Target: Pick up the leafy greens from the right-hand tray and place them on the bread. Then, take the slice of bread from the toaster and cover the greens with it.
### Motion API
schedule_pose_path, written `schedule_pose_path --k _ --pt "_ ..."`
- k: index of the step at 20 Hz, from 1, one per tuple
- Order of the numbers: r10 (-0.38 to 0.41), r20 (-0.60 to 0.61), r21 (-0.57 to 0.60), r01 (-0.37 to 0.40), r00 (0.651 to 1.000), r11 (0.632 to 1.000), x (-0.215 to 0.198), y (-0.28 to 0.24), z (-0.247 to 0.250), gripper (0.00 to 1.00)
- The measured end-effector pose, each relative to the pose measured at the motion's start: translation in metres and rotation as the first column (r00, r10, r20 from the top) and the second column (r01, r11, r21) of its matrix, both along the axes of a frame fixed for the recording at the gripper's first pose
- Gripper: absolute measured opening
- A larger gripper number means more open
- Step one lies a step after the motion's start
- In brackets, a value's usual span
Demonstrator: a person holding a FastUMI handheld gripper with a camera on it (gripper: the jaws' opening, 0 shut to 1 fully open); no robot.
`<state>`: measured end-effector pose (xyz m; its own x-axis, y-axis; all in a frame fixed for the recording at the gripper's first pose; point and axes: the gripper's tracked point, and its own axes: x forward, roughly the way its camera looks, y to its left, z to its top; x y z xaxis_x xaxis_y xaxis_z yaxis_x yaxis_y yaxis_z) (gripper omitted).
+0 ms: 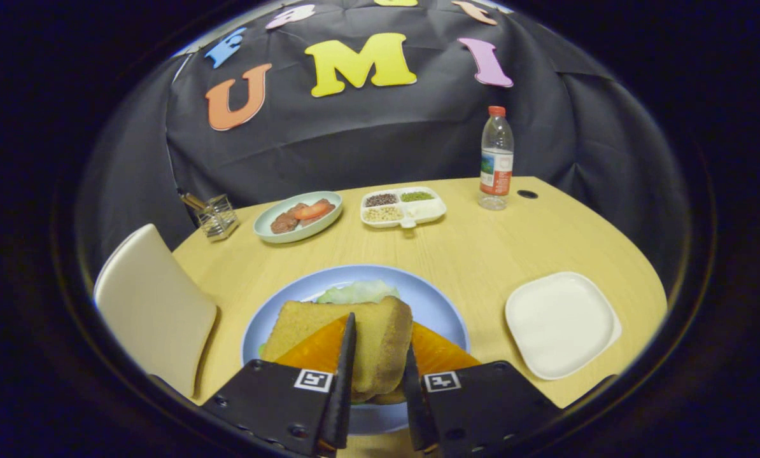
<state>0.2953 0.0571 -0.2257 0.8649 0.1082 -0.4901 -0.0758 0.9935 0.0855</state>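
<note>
My gripper (380, 337) is shut on a toasted bread slice (370, 331), one finger pressing on each side of it. The slice lies flat and low over the blue plate (440, 302). Pale leafy greens (358, 292) peek out from under its far edge. Beneath the held slice, between the fingers, an edge of another bread piece (386, 397) shows. Left of the plate stands the white toaster (154, 305). The white square tray (561, 321) to the right of the plate has nothing on it.
At the back of the wooden table (482, 248) sit a green plate (272, 226) with meat and tomato, a divided dish (431, 210) of seeds, a water bottle (496, 159) and a wire utensil holder (216, 216). A round hole (527, 194) lies beside the bottle.
</note>
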Motion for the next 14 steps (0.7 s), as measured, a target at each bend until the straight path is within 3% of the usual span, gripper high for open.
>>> schedule_pose_path --k 2,5,8,14 --pt "-0.040 0.022 -0.046 0.041 0.999 0.998 0.000 -0.008 0.004 0.46" --pt "-0.081 0.058 -0.090 0.086 0.995 0.992 -0.003 -0.015 0.016 0.87" --pt "-0.100 0.051 -0.073 0.104 0.994 0.992 -0.020 -0.017 0.026 0.95" --pt "-0.156 0.163 -0.046 0.166 0.974 0.985 -0.085 -0.029 0.094 0.96"
